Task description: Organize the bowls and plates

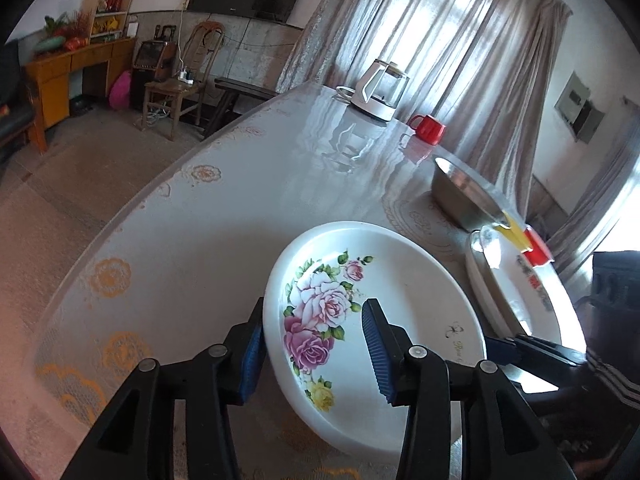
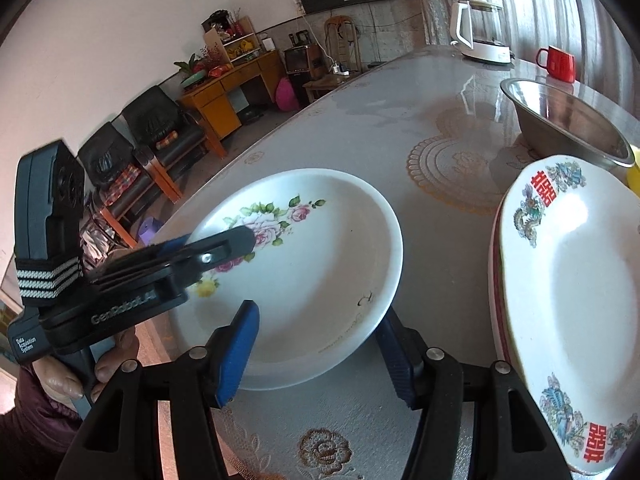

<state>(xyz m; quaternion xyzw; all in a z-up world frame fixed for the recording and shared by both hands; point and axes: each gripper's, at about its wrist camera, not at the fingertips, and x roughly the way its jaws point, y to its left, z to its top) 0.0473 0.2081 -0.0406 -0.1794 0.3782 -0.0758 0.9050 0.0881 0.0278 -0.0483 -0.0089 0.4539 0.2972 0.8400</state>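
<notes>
Blue-padded fingers of the left gripper (image 1: 316,354) straddled the near left rim of the rose plate (image 1: 400,292), one finger outside it and one over its inside; the pads did not press the rim, so the claw stood partly apart and held nothing. From the right wrist view the right gripper (image 2: 316,354) straddled the same plate's near right rim in the same way, with its jaws at a middle width; whether its pads touched the rim I could not tell.

This rose plate lay flat on the table (image 1: 224,208) near its front edge, and a person's hand (image 2: 68,380) held the left tool at that side. Just beside the plate on the right stood a stack of plates (image 2: 580,292) with red characters, reaching to the table's front right part. Behind the stack was a steel bowl (image 2: 568,120), almost touching it. Far back near the rear edge stood a white kettle (image 1: 378,94) and a red mug (image 1: 430,128), well apart from the plates. Table surface on the left and in the middle was free for moving.
</notes>
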